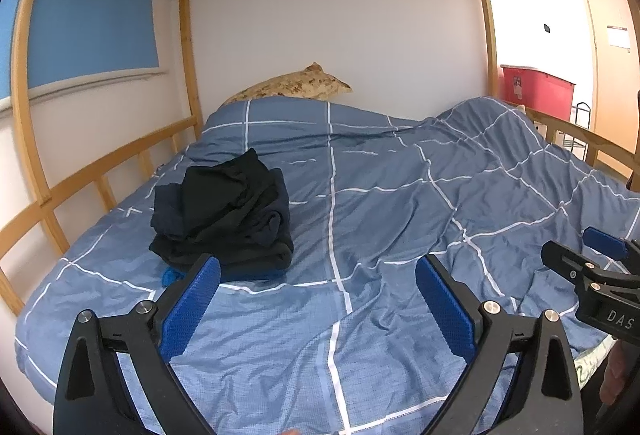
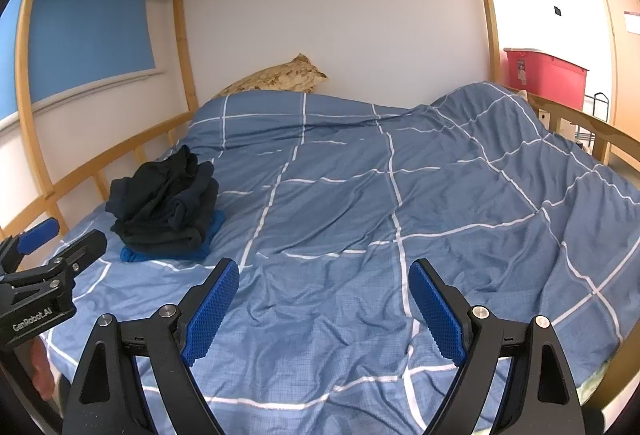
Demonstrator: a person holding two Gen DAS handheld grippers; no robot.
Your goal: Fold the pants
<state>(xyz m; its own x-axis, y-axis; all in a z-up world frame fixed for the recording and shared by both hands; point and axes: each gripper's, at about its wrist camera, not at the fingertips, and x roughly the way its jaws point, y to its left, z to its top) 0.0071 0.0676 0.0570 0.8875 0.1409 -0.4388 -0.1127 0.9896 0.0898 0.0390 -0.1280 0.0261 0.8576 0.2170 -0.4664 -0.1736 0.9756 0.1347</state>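
We see both grippers held over the near part of the blue checked duvet (image 1: 360, 195), side by side. Left gripper (image 1: 318, 299): fingers spread wide, nothing between the blue pads. Right gripper (image 2: 324, 303): likewise released, pads apart and bare. The pants (image 1: 224, 211) lie as a dark folded stack on the duvet's left side, near the wooden rail (image 1: 100, 175), resting on a blue cloth (image 2: 136, 255). A patterned pillow (image 1: 292, 87) sits at the far wall.
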